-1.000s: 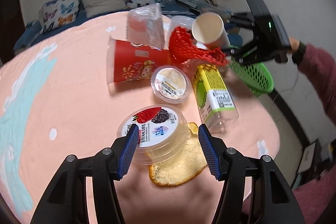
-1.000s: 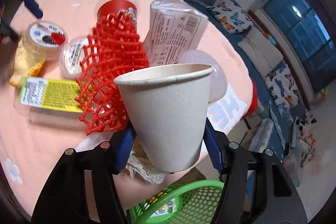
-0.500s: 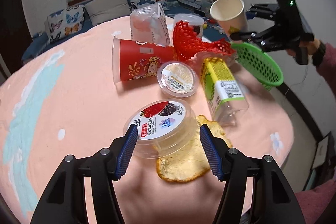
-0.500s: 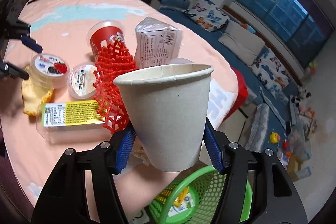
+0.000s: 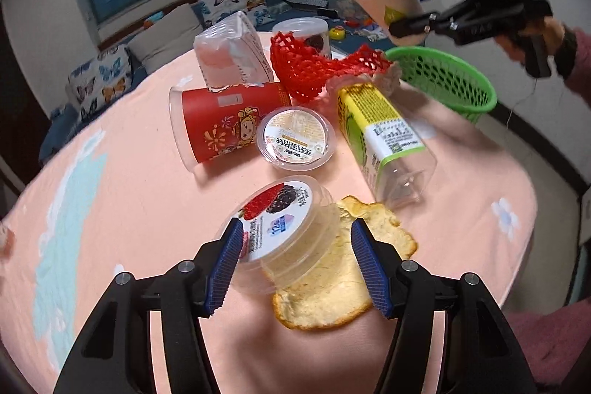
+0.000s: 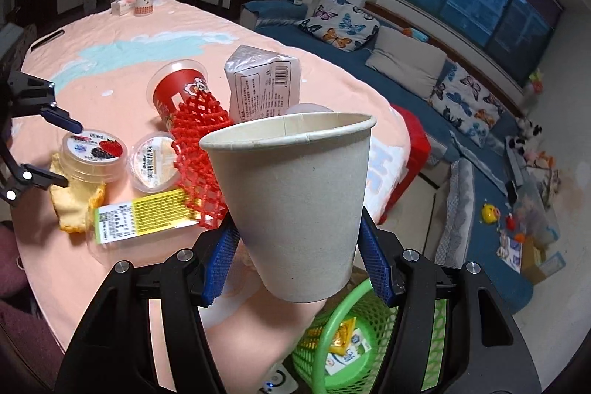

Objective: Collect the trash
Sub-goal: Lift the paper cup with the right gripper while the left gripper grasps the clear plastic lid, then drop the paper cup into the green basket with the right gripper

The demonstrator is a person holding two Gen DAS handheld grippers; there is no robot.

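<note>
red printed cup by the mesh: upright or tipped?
Tipped. The red printed plastic cup lies on its side on the pink tablecloth.

Paper cup (image 6: 295,209): matt, uncoated-looking grey-white paper outside, rolled rim. Basket (image 5: 448,80): green plastic mesh, slight gloss. Yogurt tub (image 5: 284,239): clear glossy plastic, printed foil-like lid. Second small tub (image 5: 295,139): the same clear plastic with a glossy printed seal. Red cup (image 5: 225,124): glossy printed sleeve on clear plastic. Net (image 5: 317,69): red foam mesh, matt and soft-looking. Peel (image 5: 332,279): rough, pithy, matt. Box (image 5: 384,143): clear hard plastic, glossy paper label. Tablecloth (image 5: 129,194): matt woven cloth, lightly creased. Finger pads (image 5: 369,264): blue ribbed rubber on matt black plastic.
</note>
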